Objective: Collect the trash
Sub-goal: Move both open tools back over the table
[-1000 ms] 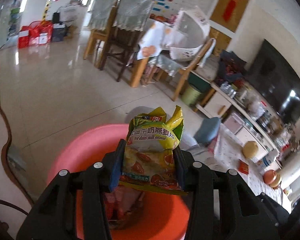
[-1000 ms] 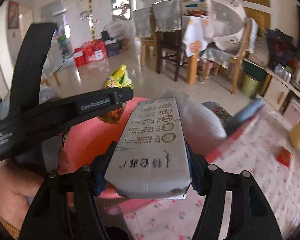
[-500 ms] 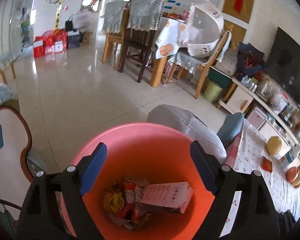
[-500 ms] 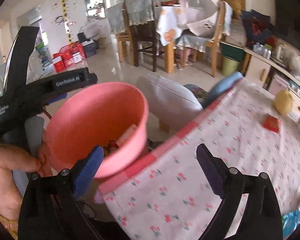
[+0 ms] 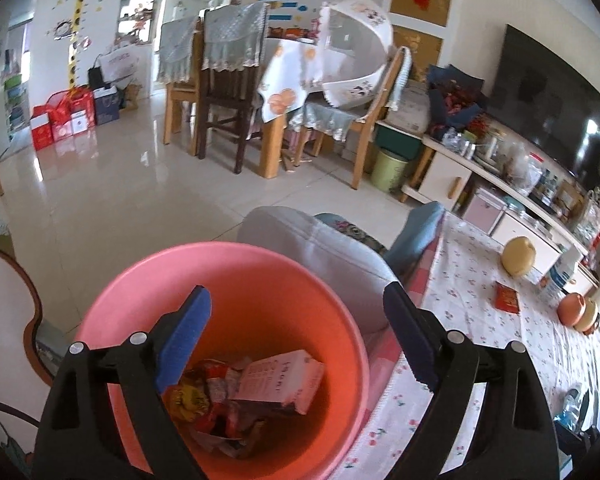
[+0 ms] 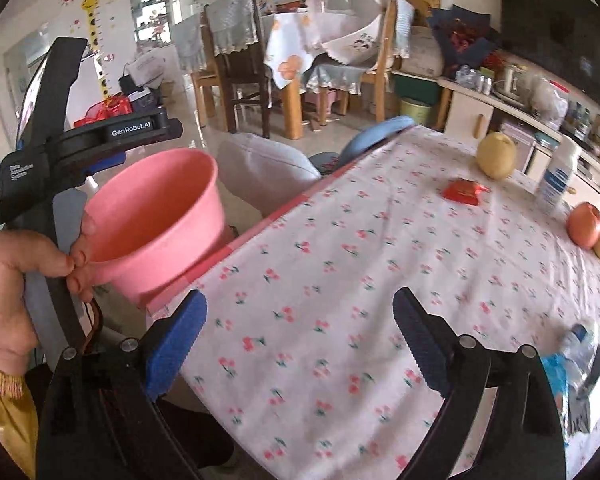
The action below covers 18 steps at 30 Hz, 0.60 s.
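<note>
A pink bin (image 5: 228, 264) stands beside the table edge; it is also in the right wrist view (image 6: 160, 216). Inside lie a pale carton (image 5: 278, 380) and crumpled snack bags (image 5: 196, 396). My left gripper (image 5: 296, 300) hangs open over the bin mouth with nothing between its fingers. My right gripper (image 6: 300, 302) is open and empty over the cherry-print tablecloth (image 6: 340, 248), to the right of the bin. A red wrapper (image 6: 462, 191) lies far across the table. A crushed blue-labelled plastic bottle (image 6: 576, 354) lies at the right edge.
On the table stand a yellow fruit (image 6: 496, 155), a white bottle (image 6: 558, 180) and two apples (image 6: 586, 226). A grey cushioned seat (image 5: 320, 240) sits behind the bin. A hand (image 6: 16, 280) grips the left tool. Dining chairs and a TV cabinet line the far side.
The left gripper opened and dropped the yellow-green oatmeal bag into the bin. The right gripper released the grey carton, now in the bin, and swung right over the table.
</note>
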Motion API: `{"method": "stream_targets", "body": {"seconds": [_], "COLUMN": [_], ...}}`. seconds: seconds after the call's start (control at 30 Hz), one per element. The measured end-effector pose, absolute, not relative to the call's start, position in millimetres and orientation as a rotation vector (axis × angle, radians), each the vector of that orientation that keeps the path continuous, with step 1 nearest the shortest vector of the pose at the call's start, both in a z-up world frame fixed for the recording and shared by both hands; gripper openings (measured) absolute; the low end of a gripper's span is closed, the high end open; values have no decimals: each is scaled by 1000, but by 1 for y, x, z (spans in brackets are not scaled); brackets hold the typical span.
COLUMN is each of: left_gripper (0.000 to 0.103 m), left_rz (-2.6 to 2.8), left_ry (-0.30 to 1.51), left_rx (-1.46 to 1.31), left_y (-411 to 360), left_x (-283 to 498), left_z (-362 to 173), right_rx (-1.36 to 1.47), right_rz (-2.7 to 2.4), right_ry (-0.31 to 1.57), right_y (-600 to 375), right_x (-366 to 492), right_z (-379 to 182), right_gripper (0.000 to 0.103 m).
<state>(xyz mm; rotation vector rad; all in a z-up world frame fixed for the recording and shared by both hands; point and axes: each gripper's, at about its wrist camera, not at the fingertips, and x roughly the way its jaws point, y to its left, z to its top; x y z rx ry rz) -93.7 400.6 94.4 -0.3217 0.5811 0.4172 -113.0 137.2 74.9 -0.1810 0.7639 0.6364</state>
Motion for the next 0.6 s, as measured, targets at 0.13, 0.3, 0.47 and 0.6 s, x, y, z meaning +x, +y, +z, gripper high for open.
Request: {"method": "stream_targets", "body": {"seconds": [0.13,0.3,0.47,0.6], "left_gripper": [88,88,88,88], "left_rz": [368,300,230,192], "left_ry": [571,559,562,573], "left_rx": [-300,-274,-248,-224], "left_y": [381,357,332,312], "left_x": [-90,-85,-80,-77], "left_z": [97,99,98,96], "right_rx": [-162,-138,-96,-58], "right_rz": [610,584,556,537], "right_ry": [754,747,740,738], "right_y": [117,97,72,54], "right_x": [-120,-122,-123,-123], "right_z": [77,78,79,80], "right_gripper": [93,94,94,94]}}
